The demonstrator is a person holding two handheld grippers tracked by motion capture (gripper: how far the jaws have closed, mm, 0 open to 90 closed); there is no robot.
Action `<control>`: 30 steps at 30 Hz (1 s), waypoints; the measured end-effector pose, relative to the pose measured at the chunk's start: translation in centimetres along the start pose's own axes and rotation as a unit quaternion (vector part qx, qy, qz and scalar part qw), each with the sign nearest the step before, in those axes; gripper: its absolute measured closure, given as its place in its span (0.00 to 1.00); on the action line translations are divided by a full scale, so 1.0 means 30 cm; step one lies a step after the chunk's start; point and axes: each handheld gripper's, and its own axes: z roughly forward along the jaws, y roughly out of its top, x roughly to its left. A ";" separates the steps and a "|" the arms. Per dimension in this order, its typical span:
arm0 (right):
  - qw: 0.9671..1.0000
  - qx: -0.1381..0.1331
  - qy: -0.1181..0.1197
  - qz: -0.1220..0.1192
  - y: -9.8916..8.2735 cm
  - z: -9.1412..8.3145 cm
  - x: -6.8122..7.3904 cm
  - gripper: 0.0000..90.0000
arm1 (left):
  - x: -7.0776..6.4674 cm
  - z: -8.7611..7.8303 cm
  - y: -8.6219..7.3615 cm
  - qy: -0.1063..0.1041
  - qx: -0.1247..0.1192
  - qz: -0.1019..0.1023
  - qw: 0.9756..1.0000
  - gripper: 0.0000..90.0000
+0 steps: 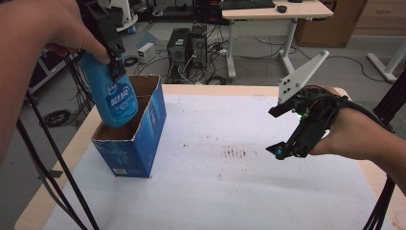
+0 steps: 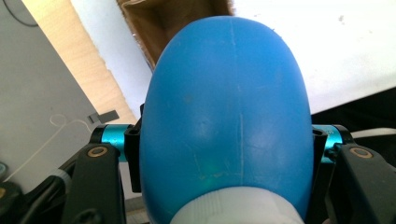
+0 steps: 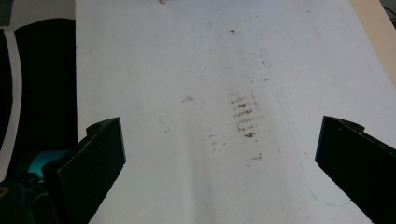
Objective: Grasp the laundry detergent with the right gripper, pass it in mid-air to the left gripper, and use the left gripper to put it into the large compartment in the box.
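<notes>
A blue plastic bottle (image 1: 114, 98) with a white cap hangs bottom-down over the open top of a blue cardboard box (image 1: 139, 143) at the table's left. My left gripper (image 1: 114, 60) is shut on the bottle near its neck. In the left gripper view the bottle (image 2: 226, 112) sits squeezed between both black jaws, with the box's brown inside (image 2: 173, 23) beyond it. My right gripper (image 1: 277, 132) hovers over the right part of the white table cover, jaws open and nothing between them. The right gripper view looks down on a brown stain (image 3: 243, 114) between its wide-apart fingers (image 3: 100, 149).
A white sheet (image 1: 230, 191) covers the wooden table (image 1: 72, 153). Beyond the far edge stand computer towers (image 1: 186, 45), cables and a desk (image 1: 273, 12). Black cables (image 1: 52, 163) hang at the left front.
</notes>
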 end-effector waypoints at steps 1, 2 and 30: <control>1.000 0.000 0.000 0.001 -0.002 0.002 -0.001 0.01 | 0.006 0.013 0.004 -0.002 0.003 -0.004 1.000 0.44; 1.000 0.000 0.000 0.001 -0.004 0.004 -0.001 0.01 | 0.013 0.027 0.008 -0.003 0.006 -0.001 1.000 0.44; 0.999 0.027 0.008 0.017 -0.026 0.052 -0.018 0.01 | 0.029 0.432 0.077 0.014 0.024 0.239 0.971 0.43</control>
